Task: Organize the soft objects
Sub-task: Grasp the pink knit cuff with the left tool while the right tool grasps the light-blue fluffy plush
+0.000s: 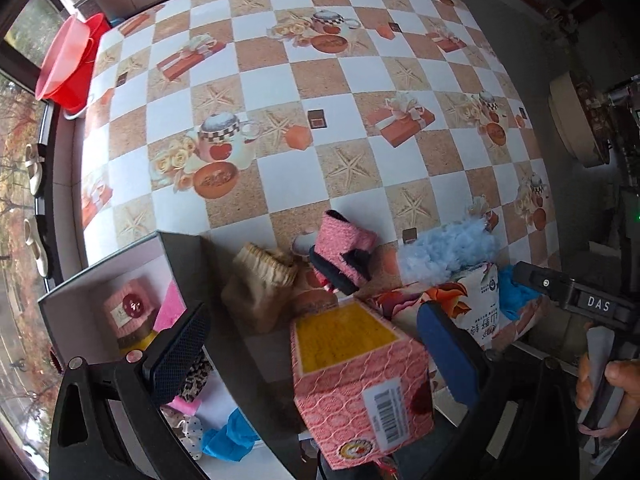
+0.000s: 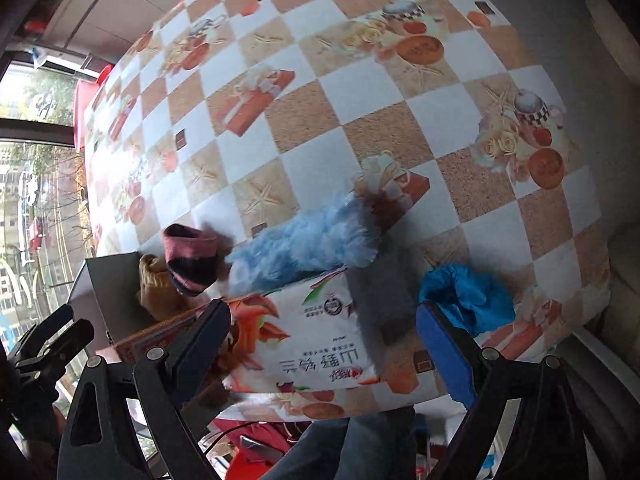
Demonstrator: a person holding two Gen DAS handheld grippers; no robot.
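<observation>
Clearly, both claws hang low over the near edge of a checkered table, each tilted down toward a heap of soft things.

Left claw: jaws spread wide, gripping nothing. A pink carton with a yellow top sits between its fingers. Just ahead lie a tan sock and a pink bootie. Under its left finger is an open box holding small fabric items. Far right, a hand grips the other tool's handle.

Right claw: jaws also wide, empty. A printed packet lies between its fingers. A fluffy blue piece rests just ahead, and a blue cloth sits beside its right fingertip.
</observation>
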